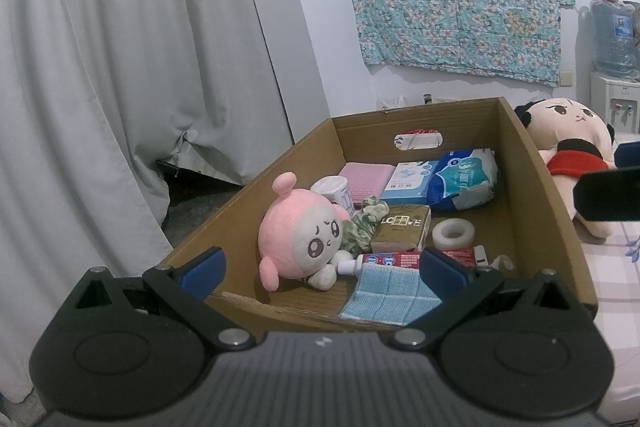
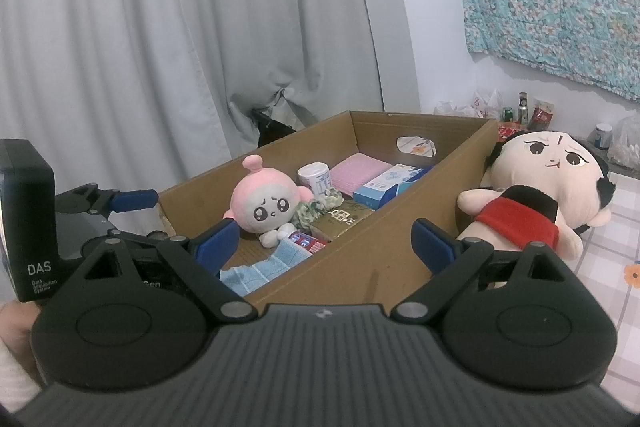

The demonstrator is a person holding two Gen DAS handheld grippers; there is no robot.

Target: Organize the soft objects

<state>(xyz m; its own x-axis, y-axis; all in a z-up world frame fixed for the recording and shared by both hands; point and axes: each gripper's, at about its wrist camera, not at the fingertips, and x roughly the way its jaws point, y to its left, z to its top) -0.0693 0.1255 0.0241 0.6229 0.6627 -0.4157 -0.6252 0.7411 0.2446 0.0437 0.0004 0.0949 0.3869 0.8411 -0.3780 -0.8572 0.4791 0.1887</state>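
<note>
A cardboard box (image 1: 536,195) stands on the bed. In it lie a pink plush toy (image 1: 298,233), a light blue cloth (image 1: 390,295) draped over the near wall, a green scrunchie (image 1: 366,223), a pink sponge (image 1: 366,179) and tissue packs (image 1: 464,177). A big cream plush doll with a red scarf (image 2: 536,195) lies on the bed right of the box (image 2: 360,263). My left gripper (image 1: 322,269) is open and empty at the box's near edge. My right gripper (image 2: 326,241) is open and empty before the box's right wall. The pink plush (image 2: 264,203) shows there too.
The box also holds a gold carton (image 1: 402,227), a tape roll (image 1: 454,233), a toothpaste tube (image 1: 400,261) and a white cup (image 1: 334,189). Grey curtains (image 1: 120,67) hang at left. A water dispenser (image 1: 614,67) stands at far right. Bottles and bags (image 2: 520,111) line the wall.
</note>
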